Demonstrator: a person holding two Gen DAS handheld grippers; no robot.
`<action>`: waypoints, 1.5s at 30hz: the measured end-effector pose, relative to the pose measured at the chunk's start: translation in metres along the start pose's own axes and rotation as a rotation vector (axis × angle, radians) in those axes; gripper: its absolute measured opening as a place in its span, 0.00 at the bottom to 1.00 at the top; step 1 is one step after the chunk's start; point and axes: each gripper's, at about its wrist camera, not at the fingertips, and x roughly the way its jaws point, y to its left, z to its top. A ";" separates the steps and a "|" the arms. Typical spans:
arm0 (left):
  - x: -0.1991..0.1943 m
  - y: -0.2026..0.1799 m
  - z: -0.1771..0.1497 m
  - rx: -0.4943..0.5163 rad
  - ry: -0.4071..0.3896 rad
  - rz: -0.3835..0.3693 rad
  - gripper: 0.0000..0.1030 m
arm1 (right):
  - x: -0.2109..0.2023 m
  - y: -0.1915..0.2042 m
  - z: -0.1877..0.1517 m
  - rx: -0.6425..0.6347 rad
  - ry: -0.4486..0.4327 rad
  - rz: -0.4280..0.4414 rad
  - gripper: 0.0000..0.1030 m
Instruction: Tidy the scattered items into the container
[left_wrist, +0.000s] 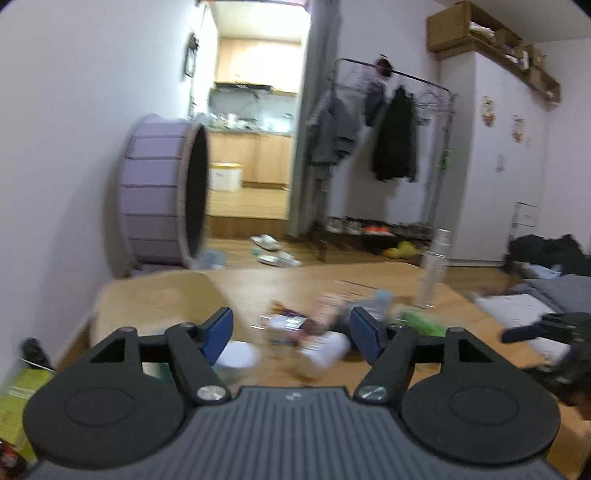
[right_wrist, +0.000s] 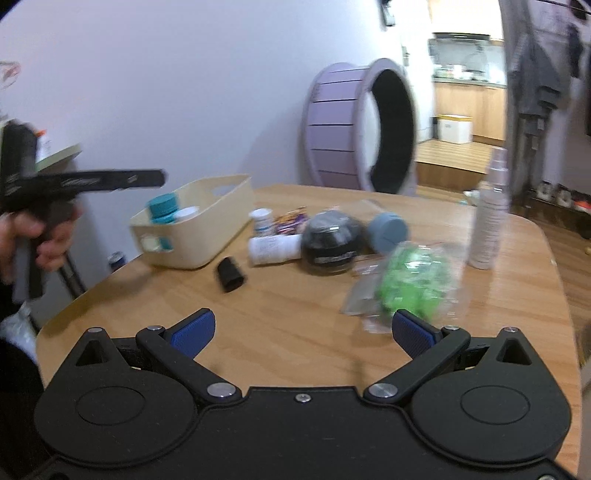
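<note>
The cream bin (right_wrist: 192, 225) at the counter's (right_wrist: 295, 314) far left corner holds a teal-capped jar (right_wrist: 162, 208); pill bottles (right_wrist: 273, 249), a black ball (right_wrist: 330, 240) and a green bag (right_wrist: 413, 284) remain out. Left tool (left_wrist: 291, 330) and right tool (right_wrist: 303, 330) are both spread, empty.

Background, room beyond the work surface.

Large purple exercise wheel (right_wrist: 360, 129) upright against white wall (right_wrist: 166, 92), behind wooden table (right_wrist: 295, 306). Open doorway to kitchen with wood cabinets (left_wrist: 255, 158); white box with yellow lid (left_wrist: 225, 176) on raised floor there. Pale slippers (left_wrist: 275, 251) on floor near doorway. Clothes rack (left_wrist: 391, 129) hung with dark jackets, shoes (left_wrist: 373, 227) in a row beneath. Wooden shelf (left_wrist: 491, 40) high on right wall. Much blurred.
</note>
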 end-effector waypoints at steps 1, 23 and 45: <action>0.004 -0.006 -0.002 -0.005 0.011 -0.016 0.67 | -0.001 -0.005 0.000 0.018 -0.003 -0.023 1.00; 0.098 -0.104 -0.040 0.245 0.222 -0.239 0.64 | -0.008 -0.041 -0.005 0.048 -0.033 -0.171 0.90; 0.144 -0.118 -0.049 0.289 0.246 -0.268 0.26 | -0.026 -0.063 -0.007 0.125 -0.119 -0.183 1.00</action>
